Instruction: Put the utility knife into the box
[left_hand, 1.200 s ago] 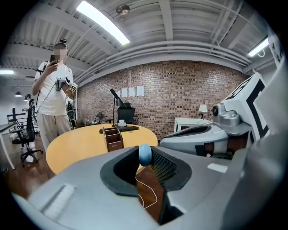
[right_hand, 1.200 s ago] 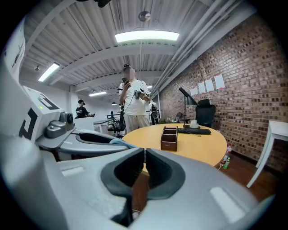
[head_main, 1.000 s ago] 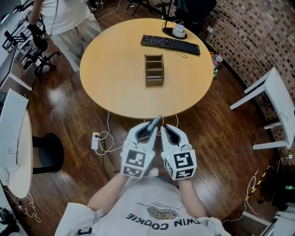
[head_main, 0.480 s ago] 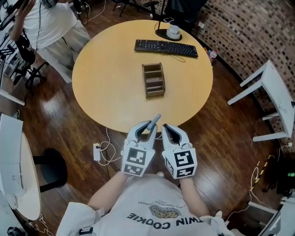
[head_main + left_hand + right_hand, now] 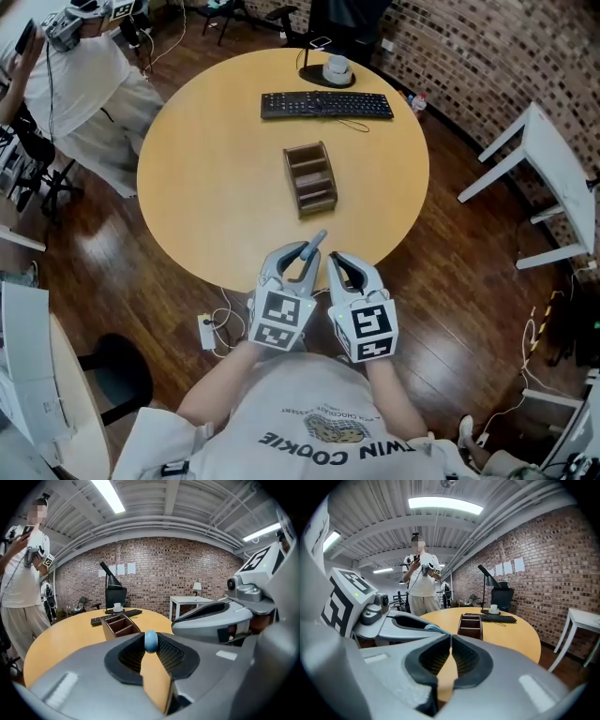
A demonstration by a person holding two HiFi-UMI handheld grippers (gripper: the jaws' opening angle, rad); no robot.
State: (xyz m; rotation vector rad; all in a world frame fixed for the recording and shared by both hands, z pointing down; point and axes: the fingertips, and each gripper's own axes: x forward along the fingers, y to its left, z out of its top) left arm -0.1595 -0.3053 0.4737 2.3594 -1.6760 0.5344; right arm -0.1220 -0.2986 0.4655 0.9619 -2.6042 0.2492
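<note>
A black keyboard (image 5: 326, 104) lies on the round wooden counter (image 5: 216, 178), a white cup (image 5: 337, 68) just behind it; a person (image 5: 80, 84) stands at left.

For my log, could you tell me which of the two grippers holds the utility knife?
The left gripper: the utility knife sticks out between its jaws, blue end showing, whereas the right gripper has its jaws closed on nothing.

Office-style lab, brick wall (image 5: 487, 56), round table (image 5: 216, 178) with keyboard (image 5: 326, 104), cables (image 5: 220, 314) across wooden floor (image 5: 122, 272)
</note>
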